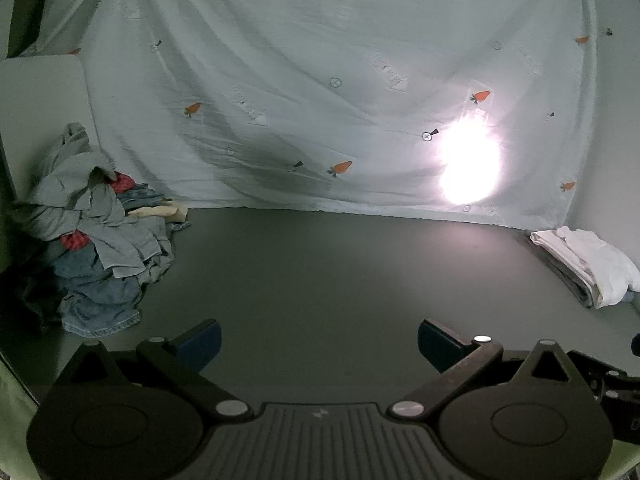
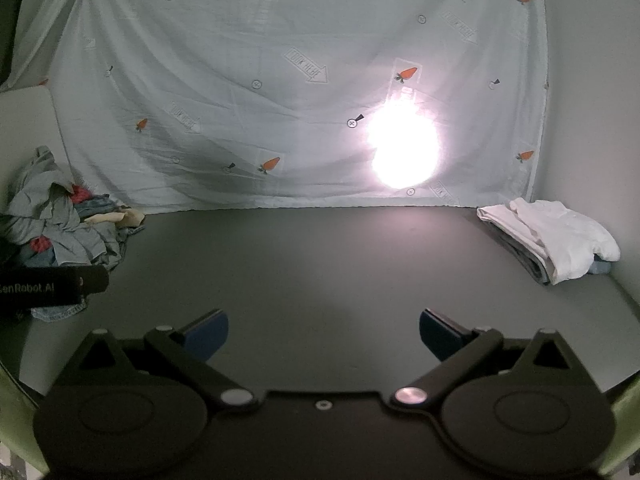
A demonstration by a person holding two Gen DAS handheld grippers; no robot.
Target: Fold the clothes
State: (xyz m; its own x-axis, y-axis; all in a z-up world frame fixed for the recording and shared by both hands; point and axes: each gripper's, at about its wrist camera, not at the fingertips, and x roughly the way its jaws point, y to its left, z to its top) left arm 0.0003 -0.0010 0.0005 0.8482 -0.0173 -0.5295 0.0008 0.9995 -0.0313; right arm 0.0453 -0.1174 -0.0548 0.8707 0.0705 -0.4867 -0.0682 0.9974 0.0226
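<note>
left gripper and right gripper spread wide, nothing held | unfolded clothes heap at table's far left, folded stack far right | if another garment is taken, one layer only is best pinched

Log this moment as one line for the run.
left tool: open, empty | right tool: open, empty | pile: unfolded, left | stack: folded, right

Two grippers: left gripper, right gripper. One heap of unfolded clothes. One folded stack. One hanging sheet. One table.
</note>
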